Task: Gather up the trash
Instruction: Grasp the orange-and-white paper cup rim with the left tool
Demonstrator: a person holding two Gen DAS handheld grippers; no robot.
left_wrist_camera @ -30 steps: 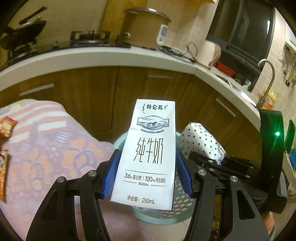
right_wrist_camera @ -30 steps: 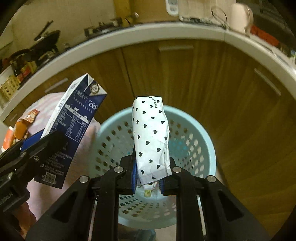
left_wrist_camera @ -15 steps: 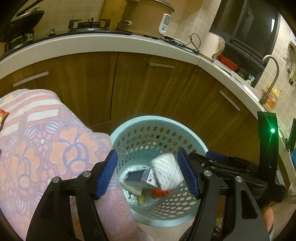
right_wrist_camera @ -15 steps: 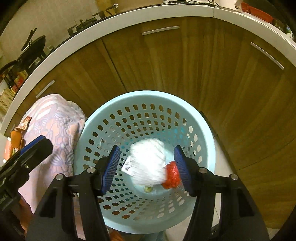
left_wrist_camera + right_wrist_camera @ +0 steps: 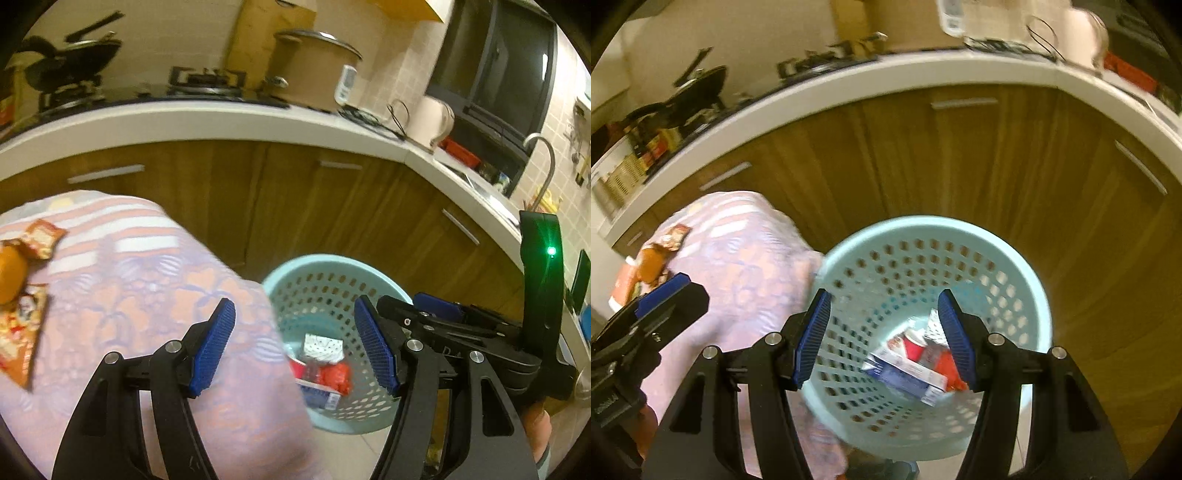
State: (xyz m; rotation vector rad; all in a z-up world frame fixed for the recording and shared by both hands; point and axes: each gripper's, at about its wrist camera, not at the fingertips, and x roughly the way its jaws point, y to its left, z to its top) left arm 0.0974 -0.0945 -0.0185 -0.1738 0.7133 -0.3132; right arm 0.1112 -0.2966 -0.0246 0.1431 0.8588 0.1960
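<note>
Both tongs are released, jaws spread wide with nothing between the blue pads. The right tongs (image 5: 884, 339) hang directly above the pale blue perforated basket (image 5: 1027, 280), looking down into it. The left tongs (image 5: 295, 345) hover beside the basket (image 5: 295, 269) on its left, half over the basket's rim and half over the floral cloth (image 5: 129, 295) covering the desk that touches the basket's left side.

Inside the basket, at the bottom, lie the collected trash pieces: the blue-and-white milk carton (image 5: 905, 378) on its side, a white heart-patterned packet (image 5: 322, 346) toward the basket's far wall, and red wrappers (image 5: 334, 374) between them.

Well left of the basket, on the cloth, sit an orange fruit (image 5: 10, 271) with an orange snack wrapper (image 5: 42, 238) just behind it and another wrapper (image 5: 22, 341) in front of it.

Behind the basket stand wooden cabinet doors (image 5: 923, 158) under a white kitchen counter (image 5: 221, 118) carrying a stove, a large pot (image 5: 314, 70) and a kettle (image 5: 434, 120).
</note>
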